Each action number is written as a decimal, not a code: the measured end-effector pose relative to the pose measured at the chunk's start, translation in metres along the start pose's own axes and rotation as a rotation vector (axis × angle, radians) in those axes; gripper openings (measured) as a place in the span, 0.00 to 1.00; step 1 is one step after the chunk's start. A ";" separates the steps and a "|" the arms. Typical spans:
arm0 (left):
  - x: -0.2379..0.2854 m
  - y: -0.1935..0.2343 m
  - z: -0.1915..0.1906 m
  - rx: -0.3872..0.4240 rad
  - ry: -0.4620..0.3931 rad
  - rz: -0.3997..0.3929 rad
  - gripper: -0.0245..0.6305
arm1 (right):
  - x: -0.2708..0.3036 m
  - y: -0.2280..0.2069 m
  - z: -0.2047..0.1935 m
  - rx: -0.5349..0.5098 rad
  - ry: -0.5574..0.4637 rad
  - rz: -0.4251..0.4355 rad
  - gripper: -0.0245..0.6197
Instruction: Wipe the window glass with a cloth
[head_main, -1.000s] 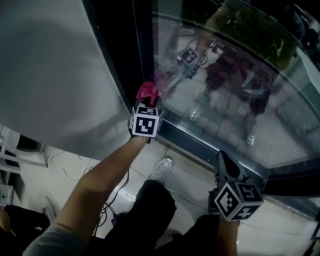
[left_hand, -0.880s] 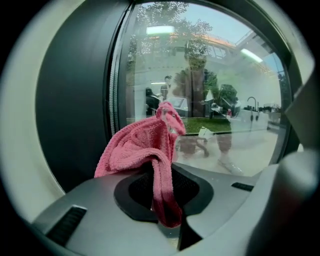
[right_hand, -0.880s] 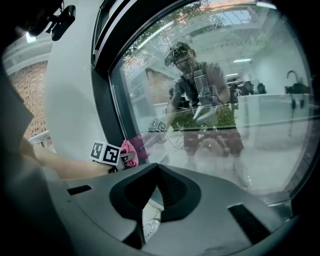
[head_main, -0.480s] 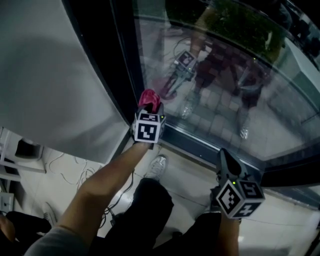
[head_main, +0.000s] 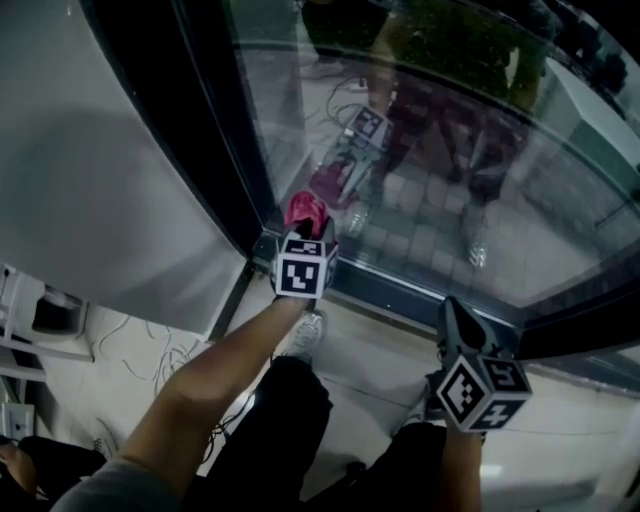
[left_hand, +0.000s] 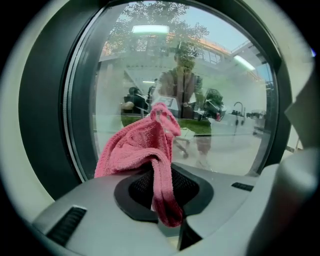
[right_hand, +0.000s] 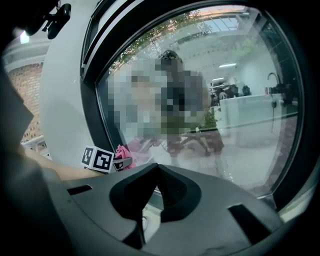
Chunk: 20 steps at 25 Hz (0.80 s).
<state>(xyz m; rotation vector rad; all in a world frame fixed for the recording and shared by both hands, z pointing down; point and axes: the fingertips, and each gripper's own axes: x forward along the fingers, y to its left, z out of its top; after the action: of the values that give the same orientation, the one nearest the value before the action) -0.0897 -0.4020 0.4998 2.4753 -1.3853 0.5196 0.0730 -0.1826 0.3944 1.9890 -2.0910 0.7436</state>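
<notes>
Head camera sits high and looks steeply down, taking in the floor (head_main: 385, 350), both grippers and the foot of the glass (head_main: 480, 200). The left gripper (head_main: 308, 232) view is right up near the pane, facing it square, with the cloth (left_hand: 145, 145) filling the foreground. The right gripper (head_main: 455, 315) view seems farther back, angled left along the same pane. All three share the cloth and that lower-left glass.
</notes>
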 end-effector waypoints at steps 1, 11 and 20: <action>0.000 -0.005 0.000 0.003 -0.001 -0.003 0.13 | -0.002 -0.004 0.000 0.004 -0.002 -0.005 0.04; 0.002 -0.051 0.003 0.024 0.002 -0.032 0.13 | -0.024 -0.041 -0.011 0.064 -0.038 -0.062 0.04; 0.002 -0.087 0.007 0.036 -0.010 -0.065 0.13 | -0.046 -0.062 -0.025 0.084 -0.034 -0.119 0.04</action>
<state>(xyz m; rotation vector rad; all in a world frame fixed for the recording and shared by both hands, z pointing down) -0.0128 -0.3620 0.4900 2.5453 -1.3054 0.5228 0.1327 -0.1295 0.4106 2.1627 -1.9699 0.7928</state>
